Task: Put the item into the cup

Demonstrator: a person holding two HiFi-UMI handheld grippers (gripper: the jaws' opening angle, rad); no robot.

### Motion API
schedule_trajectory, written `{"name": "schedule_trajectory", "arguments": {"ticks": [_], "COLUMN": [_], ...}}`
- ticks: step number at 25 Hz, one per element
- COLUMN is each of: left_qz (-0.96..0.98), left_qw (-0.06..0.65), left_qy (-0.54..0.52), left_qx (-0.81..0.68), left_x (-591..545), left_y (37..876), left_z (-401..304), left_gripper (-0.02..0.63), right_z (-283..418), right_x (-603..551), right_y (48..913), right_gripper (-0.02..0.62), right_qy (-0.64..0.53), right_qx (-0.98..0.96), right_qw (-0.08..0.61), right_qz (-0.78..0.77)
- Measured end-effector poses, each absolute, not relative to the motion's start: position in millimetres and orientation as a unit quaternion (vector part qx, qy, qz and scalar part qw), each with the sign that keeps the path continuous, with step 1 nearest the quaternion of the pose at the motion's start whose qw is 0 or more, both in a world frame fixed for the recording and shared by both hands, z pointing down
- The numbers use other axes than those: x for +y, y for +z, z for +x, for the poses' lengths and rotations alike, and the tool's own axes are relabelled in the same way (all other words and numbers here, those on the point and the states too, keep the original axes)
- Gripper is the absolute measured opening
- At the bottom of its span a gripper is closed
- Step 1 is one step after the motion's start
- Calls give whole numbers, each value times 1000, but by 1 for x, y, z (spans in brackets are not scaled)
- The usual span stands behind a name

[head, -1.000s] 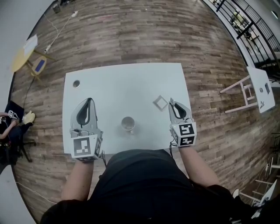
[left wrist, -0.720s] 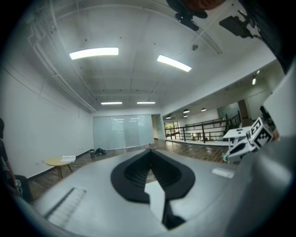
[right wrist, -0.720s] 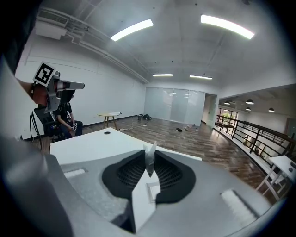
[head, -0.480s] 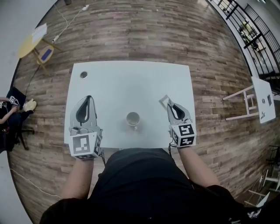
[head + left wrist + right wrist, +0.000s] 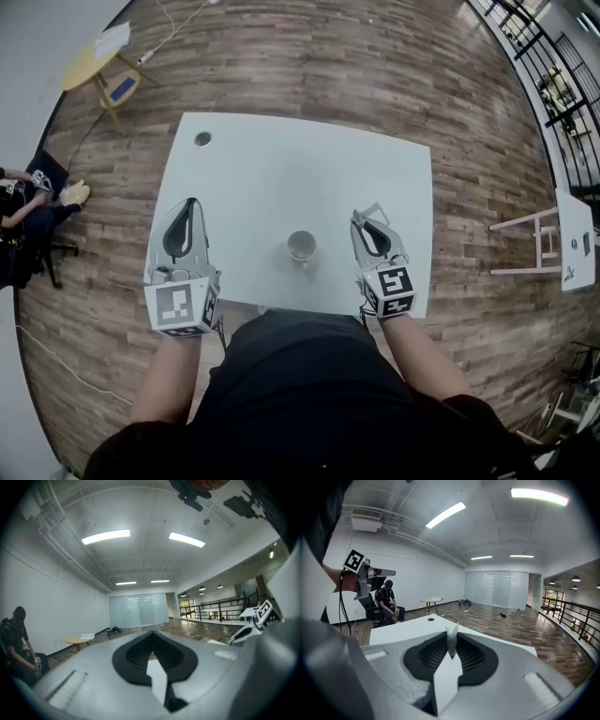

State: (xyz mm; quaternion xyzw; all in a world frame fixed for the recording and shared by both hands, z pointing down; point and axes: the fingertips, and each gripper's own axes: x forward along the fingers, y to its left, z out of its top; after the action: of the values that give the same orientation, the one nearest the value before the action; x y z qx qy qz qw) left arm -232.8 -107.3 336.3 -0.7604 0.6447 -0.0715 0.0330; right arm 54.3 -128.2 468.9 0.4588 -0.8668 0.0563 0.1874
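The small, thin, whitish item is hard to make out. In the right gripper view it is an edge-on sliver, and in the head view only a faint pale outline at the jaw tips. The right gripper is clamped on it over the rectangular white table. Only the head view shows the round white cup. It stands apart to that gripper's left, between it and the left gripper, whose jaws meet at the tips on nothing. The head view cuts off a dark-clothed person whom the right gripper view shows seated.
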Motion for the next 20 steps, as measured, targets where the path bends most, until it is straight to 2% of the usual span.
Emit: {"name": "schedule_trajectory", "arguments": {"ticks": [20], "left_qz": [-712], "left_qw": [21], "left_qy": [-76], "left_qx": [698], "left_x": [-73], "left_y": [343], "left_z": [-285], "left_gripper": [8], "right_z": [-27], "right_x": [-117], "right_y": [468], "right_gripper": [64], "right_qy": [37], "right_qx": [-913], "right_qw": [192], "right_qz": [358]}}
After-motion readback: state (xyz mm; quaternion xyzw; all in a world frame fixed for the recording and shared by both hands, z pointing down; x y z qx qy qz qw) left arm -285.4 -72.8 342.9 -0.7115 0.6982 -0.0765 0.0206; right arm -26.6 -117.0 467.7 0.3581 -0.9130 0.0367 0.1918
